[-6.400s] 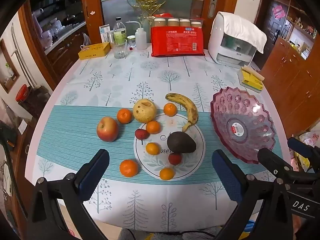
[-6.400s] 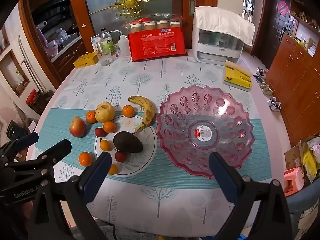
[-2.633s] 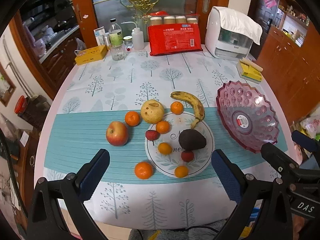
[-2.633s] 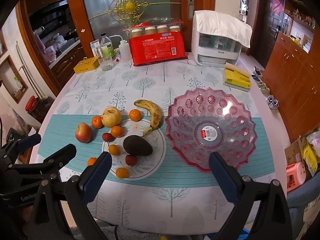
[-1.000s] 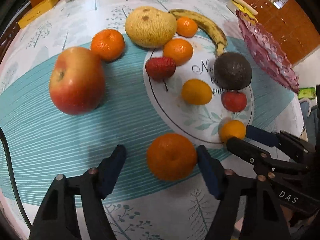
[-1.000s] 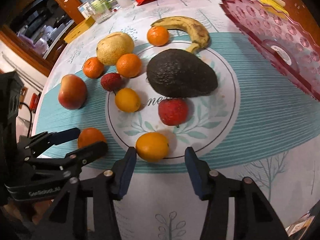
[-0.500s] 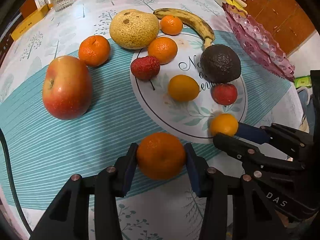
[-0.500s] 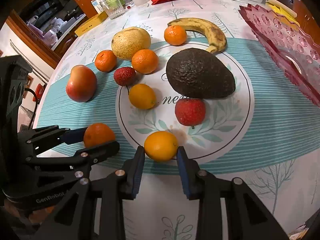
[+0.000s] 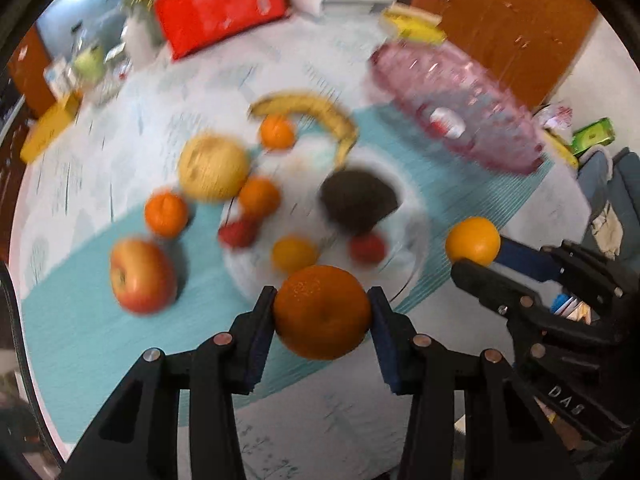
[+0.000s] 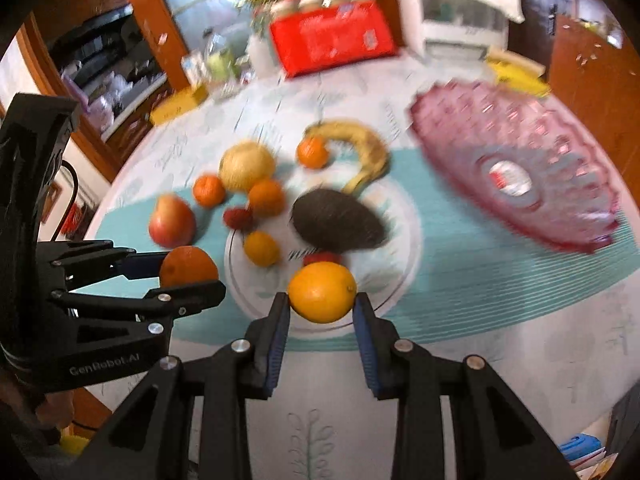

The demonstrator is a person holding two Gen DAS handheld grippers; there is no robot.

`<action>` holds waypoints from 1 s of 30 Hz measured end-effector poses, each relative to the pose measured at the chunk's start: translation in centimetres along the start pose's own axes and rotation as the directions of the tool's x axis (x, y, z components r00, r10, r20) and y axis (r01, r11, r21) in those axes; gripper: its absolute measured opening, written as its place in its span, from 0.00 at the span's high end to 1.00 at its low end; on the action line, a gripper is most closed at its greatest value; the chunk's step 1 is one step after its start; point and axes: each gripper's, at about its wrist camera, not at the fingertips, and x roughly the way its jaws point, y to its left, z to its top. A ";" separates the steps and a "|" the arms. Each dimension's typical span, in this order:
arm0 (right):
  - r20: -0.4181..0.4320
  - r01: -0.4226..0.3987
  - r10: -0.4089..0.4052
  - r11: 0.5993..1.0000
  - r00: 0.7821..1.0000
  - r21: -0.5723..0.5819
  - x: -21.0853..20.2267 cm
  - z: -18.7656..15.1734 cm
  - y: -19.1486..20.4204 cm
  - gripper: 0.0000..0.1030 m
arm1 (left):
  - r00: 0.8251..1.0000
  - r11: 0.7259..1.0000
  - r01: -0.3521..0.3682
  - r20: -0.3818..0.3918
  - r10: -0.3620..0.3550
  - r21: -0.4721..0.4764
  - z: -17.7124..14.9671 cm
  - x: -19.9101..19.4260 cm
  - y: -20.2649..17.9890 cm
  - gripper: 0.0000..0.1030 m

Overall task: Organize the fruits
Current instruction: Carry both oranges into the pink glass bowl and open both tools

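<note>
My left gripper (image 9: 322, 312) is shut on a large tangerine (image 9: 322, 312) and holds it above the table. My right gripper (image 10: 322, 298) is shut on a smaller yellow-orange citrus (image 10: 322, 292), also lifted; that citrus (image 9: 473, 241) shows at the right of the left wrist view. The pink glass bowl (image 10: 516, 168) sits to the right, with only a label inside. On and around the white plate (image 10: 404, 240) lie an avocado (image 10: 336, 220), a banana (image 10: 364, 152), an apple (image 10: 172, 220), a pear (image 10: 246, 166), small oranges and red fruits.
At the table's far side stand a red package (image 10: 332, 40), a white appliance (image 10: 460, 16), bottles and a yellow box (image 10: 178, 106). A yellow pack (image 10: 516, 70) lies behind the bowl. Wooden cabinets border the right.
Both grippers closed on their fruits within the last second, then rose off the table with them. The views are blurred from the upward motion and the table looks farther away.
</note>
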 end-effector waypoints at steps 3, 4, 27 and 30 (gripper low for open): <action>0.062 0.034 -0.035 0.999 0.997 0.014 -2.2 1.6 -1.6 0.68 | 0.998 1.000 0.011 0.066 -0.012 0.018 3.2 -2.0 -2.1 0.57; 0.082 0.054 -0.056 0.998 0.995 0.020 -3.0 2.6 -2.5 0.68 | 0.996 1.000 0.013 0.082 -0.014 0.022 4.3 -2.4 -2.6 0.57; 0.028 0.232 -0.235 0.968 0.971 0.096 1.4 12.8 -20.3 0.68 | 0.985 0.985 -0.171 0.023 0.170 0.024 19.0 8.4 -13.3 0.57; -0.002 0.228 -0.228 0.971 0.974 0.075 2.7 12.4 -21.3 0.68 | 0.981 0.980 -0.195 -0.008 0.196 0.039 19.4 10.2 -14.1 0.57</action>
